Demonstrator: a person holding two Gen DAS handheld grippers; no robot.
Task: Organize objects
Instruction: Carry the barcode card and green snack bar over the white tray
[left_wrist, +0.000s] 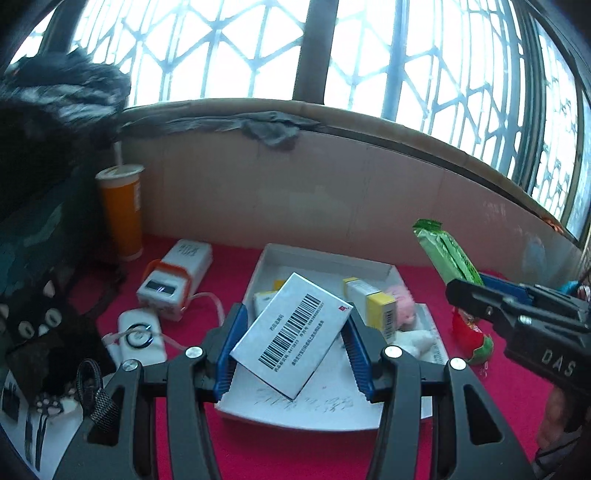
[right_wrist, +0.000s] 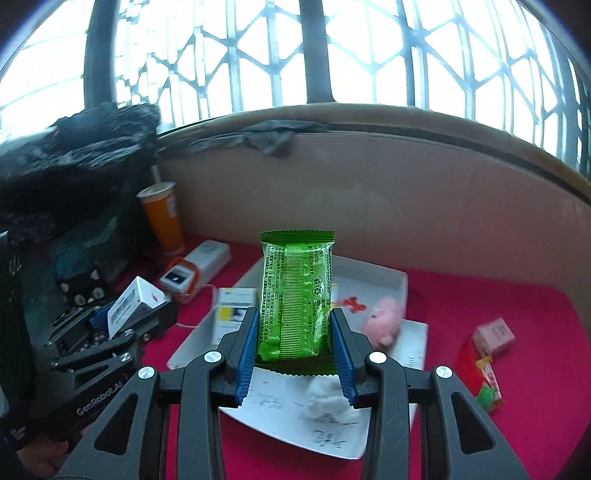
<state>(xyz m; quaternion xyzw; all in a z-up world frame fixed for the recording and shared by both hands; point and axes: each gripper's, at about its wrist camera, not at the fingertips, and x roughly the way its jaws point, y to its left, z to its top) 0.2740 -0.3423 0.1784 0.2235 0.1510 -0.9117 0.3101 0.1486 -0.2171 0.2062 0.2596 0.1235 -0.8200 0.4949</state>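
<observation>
Two things are in hand at once. My left tool (left_wrist: 293, 345) is clamped on a white barcoded box (left_wrist: 291, 341), pads pressing its two long edges, and the box hangs tilted above the white tray (left_wrist: 325, 417). My right tool (right_wrist: 293, 350) is gripping a green snack packet (right_wrist: 297, 295) by its lower half, the packet standing upright over the same tray (right_wrist: 400, 284).

I judge the box light and stiff: thin card that will dent if squeezed harder, so the flat edges are the right place to hold it. The packet looks light, soft and slick; its film can slide or crumple, and I would keep the pads on the body, not on the crimped end.

Inside the tray I see a yellow-and-white carton (left_wrist: 373, 302) toward its far side, a second yellow-and-white carton (right_wrist: 232, 314) near its left rim, a pink plush toy (right_wrist: 384, 321) toward the right rim and a white fluffy wad (right_wrist: 325, 398) at the near end. Handwriting marks the bare tray floor.

Right of the tray, on the red desk (right_wrist: 498, 302), lie a small pink box (right_wrist: 493, 336) and a red-and-green wrapper (right_wrist: 484, 384). Left of the tray sit a white device with orange trim (left_wrist: 173, 284) and an orange cup (left_wrist: 123, 210).
</observation>
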